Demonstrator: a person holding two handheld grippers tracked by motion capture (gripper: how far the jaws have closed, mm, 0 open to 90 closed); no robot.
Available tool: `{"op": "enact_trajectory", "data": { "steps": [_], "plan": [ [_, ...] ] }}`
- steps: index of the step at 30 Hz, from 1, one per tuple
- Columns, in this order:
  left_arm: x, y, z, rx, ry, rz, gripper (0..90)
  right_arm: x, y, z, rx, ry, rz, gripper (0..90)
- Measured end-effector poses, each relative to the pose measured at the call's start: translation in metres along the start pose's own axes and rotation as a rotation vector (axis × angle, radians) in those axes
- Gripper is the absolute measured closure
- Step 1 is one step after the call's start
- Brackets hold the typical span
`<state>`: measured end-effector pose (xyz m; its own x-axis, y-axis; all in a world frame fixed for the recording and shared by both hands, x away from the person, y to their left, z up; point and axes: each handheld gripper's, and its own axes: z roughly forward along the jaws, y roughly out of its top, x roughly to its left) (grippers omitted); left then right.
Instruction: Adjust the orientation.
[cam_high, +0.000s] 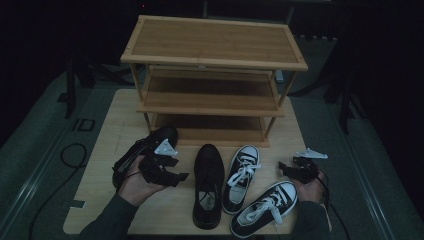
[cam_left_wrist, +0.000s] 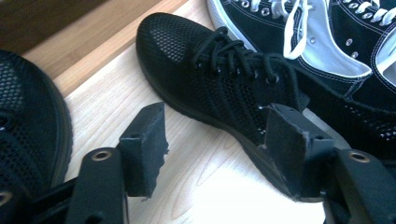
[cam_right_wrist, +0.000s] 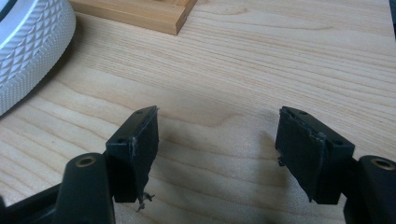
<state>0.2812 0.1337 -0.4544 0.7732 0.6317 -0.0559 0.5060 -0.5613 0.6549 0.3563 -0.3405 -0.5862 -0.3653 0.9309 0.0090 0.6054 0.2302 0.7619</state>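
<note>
A black mesh lace-up shoe (cam_high: 208, 185) lies mid-table, toe toward the rack. Its mate (cam_high: 145, 150) lies to the left, partly under my left hand. My left gripper (cam_high: 180, 172) sits between the two, jaws open. In the left gripper view (cam_left_wrist: 215, 116) the middle shoe (cam_left_wrist: 205, 60) lies just beyond the pads, its side behind the right-hand pad (cam_left_wrist: 285, 144); nothing is gripped. The mate (cam_left_wrist: 28, 116) shows at the left edge. My right gripper (cam_high: 284, 169) hovers open over bare wood (cam_right_wrist: 217, 116), to the right of two black-and-white sneakers (cam_high: 241, 177) (cam_high: 265, 202).
A three-shelf wooden shoe rack (cam_high: 212, 75) stands at the back of the light wooden tabletop (cam_high: 105, 145); its foot (cam_right_wrist: 140, 14) and a sneaker's white rubber toe (cam_right_wrist: 28, 51) show in the right gripper view. A cable (cam_high: 70, 155) loops over the dark floor at left.
</note>
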Motion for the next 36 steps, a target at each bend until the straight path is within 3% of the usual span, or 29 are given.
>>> {"op": "enact_trajectory", "data": {
  "steps": [17,25,28,32,34,36],
  "plan": [
    [-0.016,0.010,0.012,-0.008,-0.052,0.026,37.2,0.000,0.000,0.000,0.000,0.000,0.000,29.5],
    [-0.027,0.018,0.031,0.021,-0.075,0.047,37.6,0.000,0.000,0.000,0.000,0.000,0.000,29.5],
    [-0.032,0.020,0.039,0.034,-0.069,0.061,39.8,0.000,0.000,0.000,0.000,0.000,0.001,29.5],
    [-0.032,0.021,0.050,0.059,-0.053,0.043,45.7,0.000,0.000,0.000,-0.001,0.001,0.001,29.5],
    [-0.030,0.019,0.050,0.051,-0.093,0.021,50.7,0.000,0.000,0.000,-0.001,0.001,0.001,29.5],
    [-0.029,0.018,0.049,0.069,-0.090,0.027,56.3,0.000,0.000,0.000,-0.001,0.001,0.000,29.5]
  ]
}}
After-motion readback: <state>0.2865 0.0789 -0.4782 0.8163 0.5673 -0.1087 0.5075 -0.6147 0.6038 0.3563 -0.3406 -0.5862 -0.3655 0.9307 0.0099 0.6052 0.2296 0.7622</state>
